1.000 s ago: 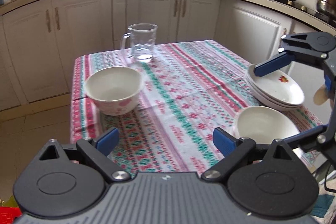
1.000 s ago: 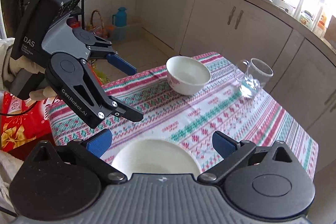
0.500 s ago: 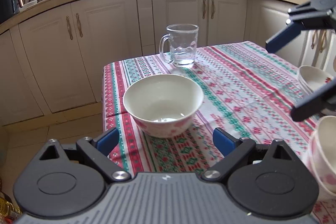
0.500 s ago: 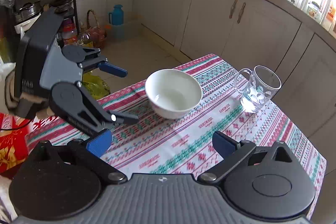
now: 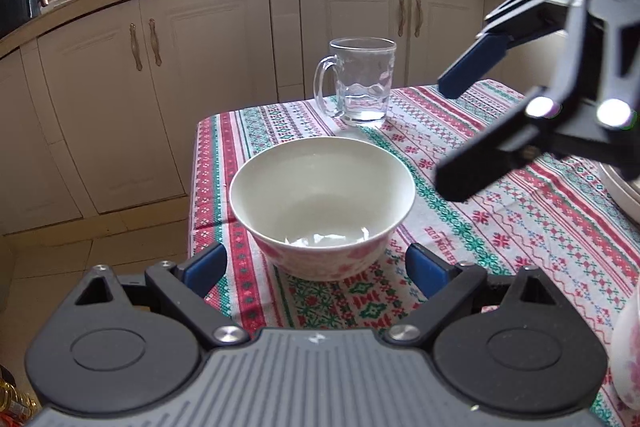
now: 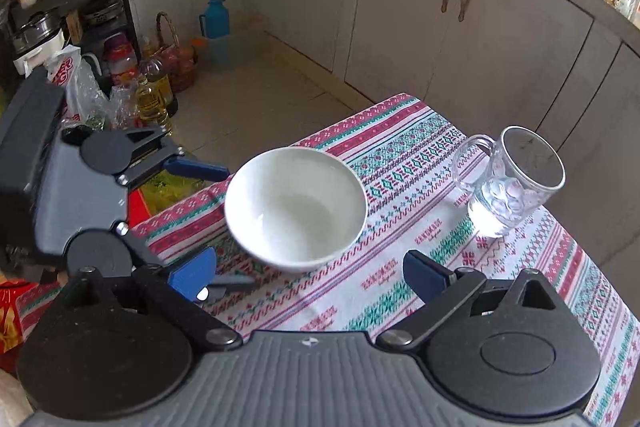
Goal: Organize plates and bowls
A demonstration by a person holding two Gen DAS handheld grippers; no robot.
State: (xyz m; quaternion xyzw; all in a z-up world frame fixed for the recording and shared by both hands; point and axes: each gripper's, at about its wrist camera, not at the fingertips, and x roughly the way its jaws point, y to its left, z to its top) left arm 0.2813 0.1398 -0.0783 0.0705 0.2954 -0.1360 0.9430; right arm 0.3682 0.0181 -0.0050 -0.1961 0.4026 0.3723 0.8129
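The left gripper [image 5: 316,267] is hovering with its fingers spread wide, empty, just short of the bowl [image 5: 322,205]. The bowl is sitting near the tablecloth's [image 5: 520,227] corner. The right gripper [image 6: 310,273] is hanging above, fingers also apart. A glass mug [image 5: 358,83] is standing beyond, by the far edge.

Two hand-held grippers: left [image 5: 316,269] and right [image 6: 310,275]. On the surface [image 5: 520,227]: one white bowl [image 5: 322,203] and one glass mug [image 5: 360,83].
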